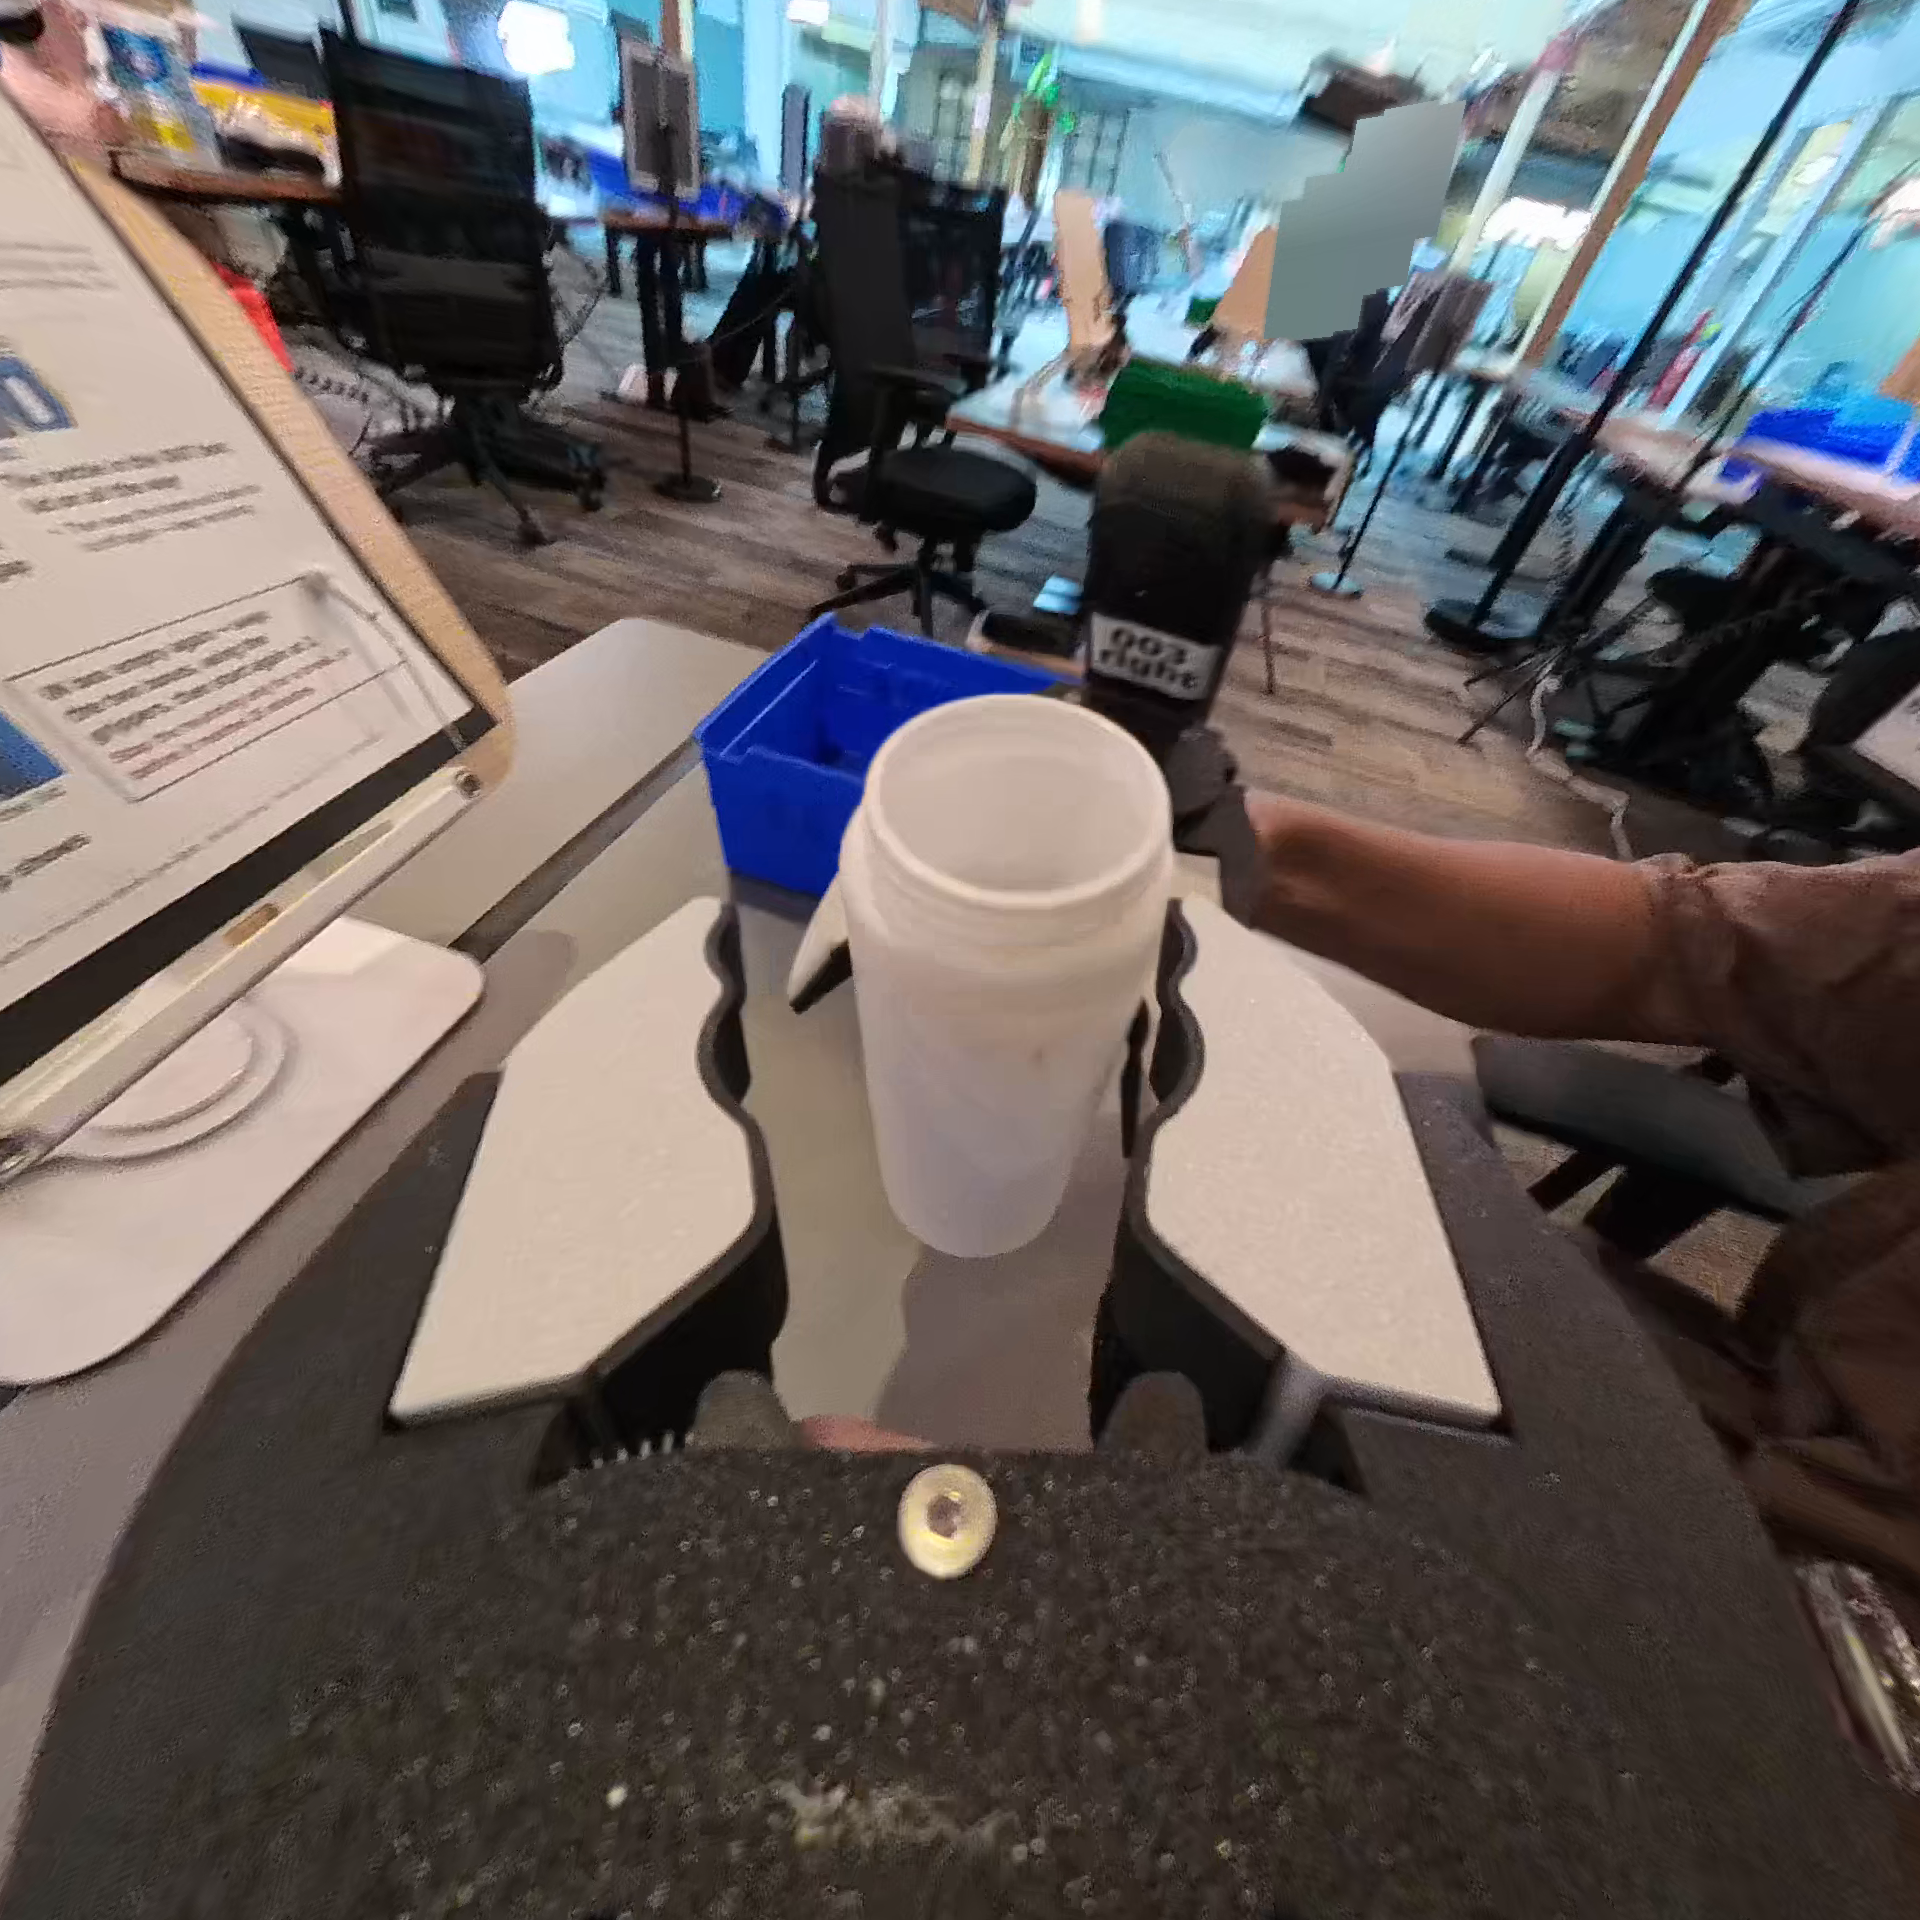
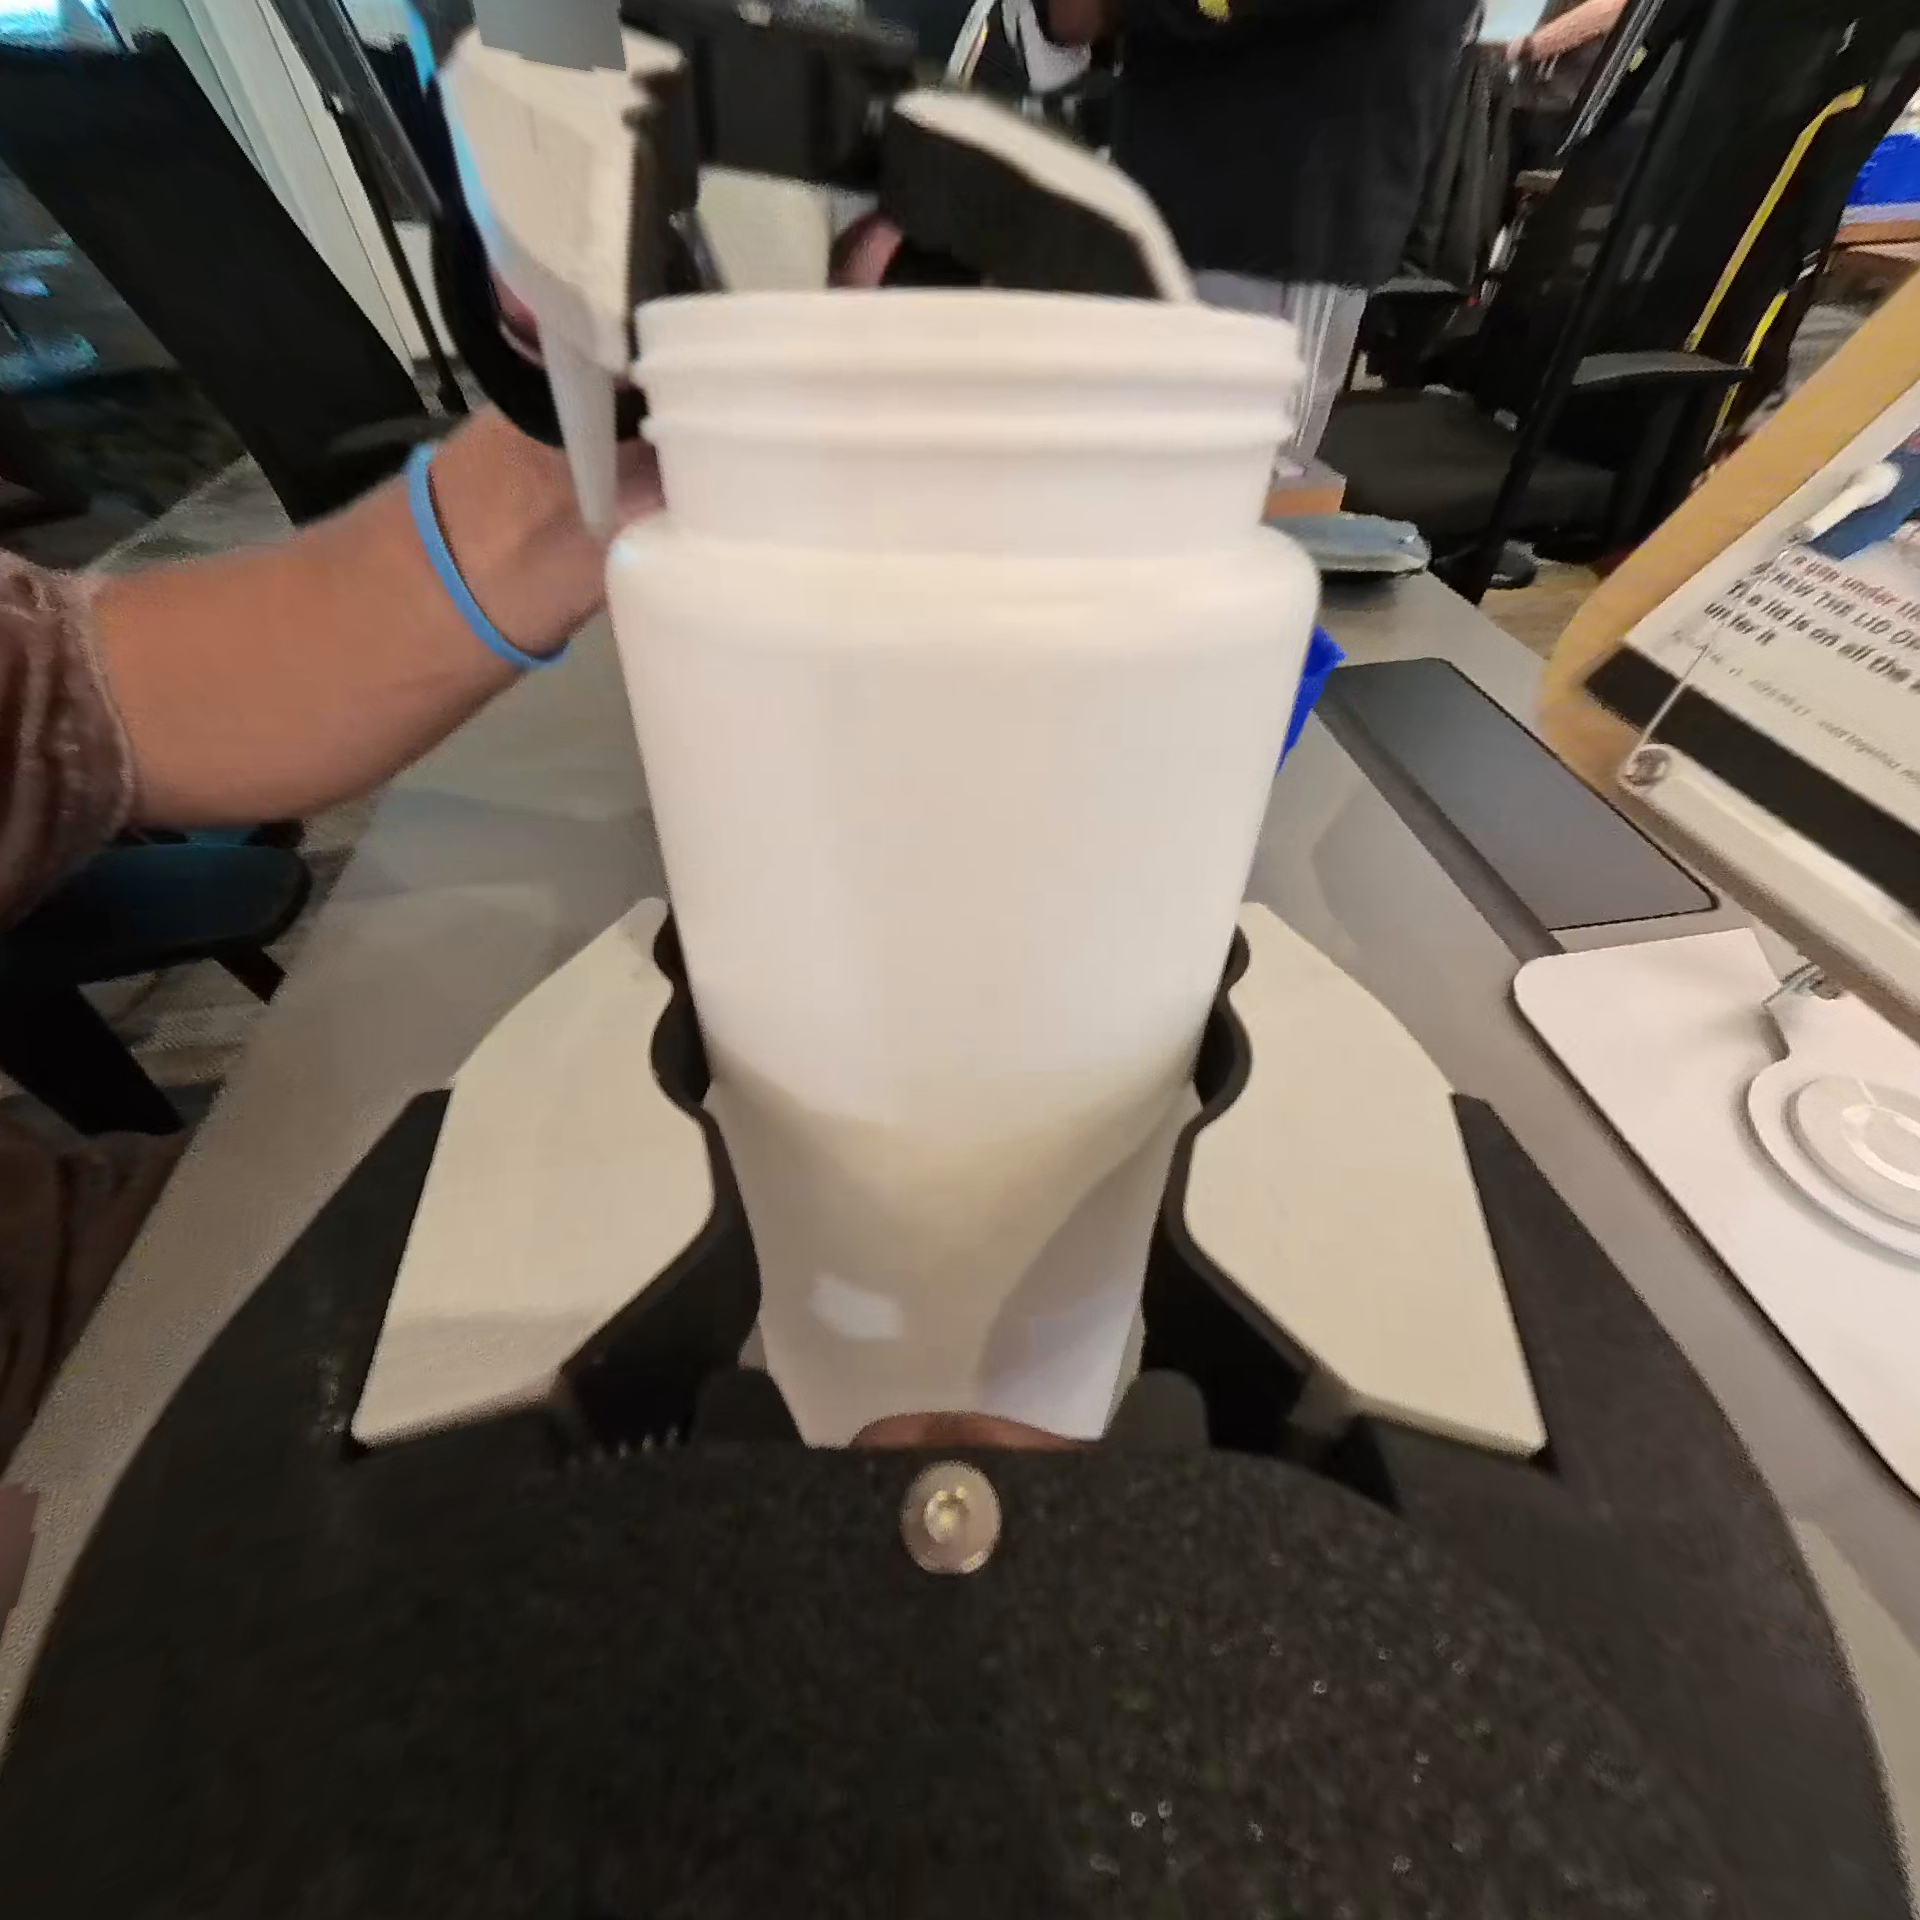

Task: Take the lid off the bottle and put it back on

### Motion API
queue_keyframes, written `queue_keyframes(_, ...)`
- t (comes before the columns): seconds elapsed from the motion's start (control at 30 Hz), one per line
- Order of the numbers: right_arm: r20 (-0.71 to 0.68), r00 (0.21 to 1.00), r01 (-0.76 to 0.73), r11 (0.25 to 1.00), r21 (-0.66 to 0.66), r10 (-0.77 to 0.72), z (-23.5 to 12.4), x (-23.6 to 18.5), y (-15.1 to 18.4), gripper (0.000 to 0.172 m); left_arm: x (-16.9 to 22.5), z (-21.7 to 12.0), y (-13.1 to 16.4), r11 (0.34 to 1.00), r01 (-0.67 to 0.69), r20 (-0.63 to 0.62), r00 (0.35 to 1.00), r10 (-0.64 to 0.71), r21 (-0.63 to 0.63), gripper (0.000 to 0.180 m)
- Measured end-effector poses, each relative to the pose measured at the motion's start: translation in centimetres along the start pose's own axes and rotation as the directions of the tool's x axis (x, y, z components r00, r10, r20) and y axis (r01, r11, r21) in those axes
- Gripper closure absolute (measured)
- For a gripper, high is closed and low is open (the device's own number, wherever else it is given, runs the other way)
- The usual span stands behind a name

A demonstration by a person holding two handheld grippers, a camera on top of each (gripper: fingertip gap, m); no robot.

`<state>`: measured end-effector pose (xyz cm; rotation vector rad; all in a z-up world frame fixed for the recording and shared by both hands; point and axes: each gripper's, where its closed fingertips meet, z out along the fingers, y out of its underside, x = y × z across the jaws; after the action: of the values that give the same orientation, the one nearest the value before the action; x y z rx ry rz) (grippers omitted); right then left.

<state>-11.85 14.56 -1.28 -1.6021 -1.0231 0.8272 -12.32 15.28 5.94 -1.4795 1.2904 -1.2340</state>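
Observation:
A white bottle (image 1: 997, 987) stands open with no lid on its threaded neck. In the right wrist view the bottle (image 2: 956, 779) fills the space between my right gripper's fingers, and both pads press on its lower body. My right gripper (image 2: 951, 935) is shut on it. Its fingers (image 1: 821, 956) also show in the left wrist view, on either side of the bottle. My left gripper (image 1: 951, 914) is open around the bottle's shoulder, with a clear gap at its left finger (image 1: 623, 1143). The left gripper's fingers (image 2: 551, 208) show beside the neck. No lid shows in either view.
A blue bin (image 1: 790, 769) stands on the grey table (image 1: 582, 748) just behind the bottle. A sign stand (image 1: 156, 520) on a white base (image 1: 208, 1091) is at the left. A person's arm (image 1: 1507, 935) reaches in from the right. Office chairs and desks are beyond.

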Motion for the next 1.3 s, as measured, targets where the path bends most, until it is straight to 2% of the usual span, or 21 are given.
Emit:
queue_keyframes(0.13, -0.053, 0.997, 0.054, 0.994, -0.095, -0.060, 2.6, 1.3, 2.4, 0.078, -2.0, 1.2, 2.2, 0.989, -0.020, 0.087, 0.996, 0.033, -0.146, 0.093)
queue_keyframes(0.2, -0.097, 0.994, 0.050, 0.995, -0.088, -0.059, 3.5, 2.8, 3.5, 0.078, -2.4, 0.6, 1.6, 0.995, -0.018, 0.127, 0.991, 0.030, -0.098, 0.094)
queue_keyframes(0.33, -0.186, 0.982, -0.015, 0.998, 0.055, 0.025, 4.7, 5.8, 4.5, 0.078, -1.9, -1.7, 1.6, 0.998, -0.002, 0.163, 0.986, 0.013, -0.065, 0.095)
queue_keyframes(0.43, -0.229, 0.973, 0.002, 0.996, 0.094, 0.020, 5.1, 7.3, 5.0, 0.078, 0.3, -3.7, 2.0, 1.000, -0.017, 0.157, 0.987, 0.020, -0.022, 0.097)
queue_keyframes(0.53, -0.205, 0.978, -0.031, 0.996, 0.088, 0.049, 4.7, 7.6, 5.4, 0.078, 3.3, -5.6, 3.0, 0.999, 0.006, 0.132, 0.991, -0.013, 0.052, 0.107)
queue_keyframes(0.6, -0.192, 0.981, -0.025, 0.998, 0.053, 0.035, 4.2, 7.3, 5.8, 0.079, 5.0, -6.4, 4.2, 0.995, 0.026, 0.130, 0.991, -0.038, 0.097, 0.113)
queue_keyframes(0.87, -0.160, 0.987, -0.035, 0.994, -0.108, 0.018, 2.7, 7.3, 6.9, 0.080, 8.9, -7.4, 12.0, 0.968, 0.208, 0.173, 0.957, -0.231, 0.144, 0.111)
queue_keyframes(1.07, -0.107, 0.994, -0.034, 0.978, -0.204, 0.012, 2.0, 7.2, 7.6, 0.080, 9.7, -8.7, 16.2, 0.952, 0.256, 0.232, 0.928, -0.291, 0.169, 0.113)
queue_keyframes(1.3, -0.088, 0.996, -0.038, 0.989, -0.142, 0.026, 2.1, 6.7, 7.4, 0.082, 9.2, -8.3, 18.4, 0.951, 0.282, 0.232, 0.923, -0.305, 0.129, 0.113)
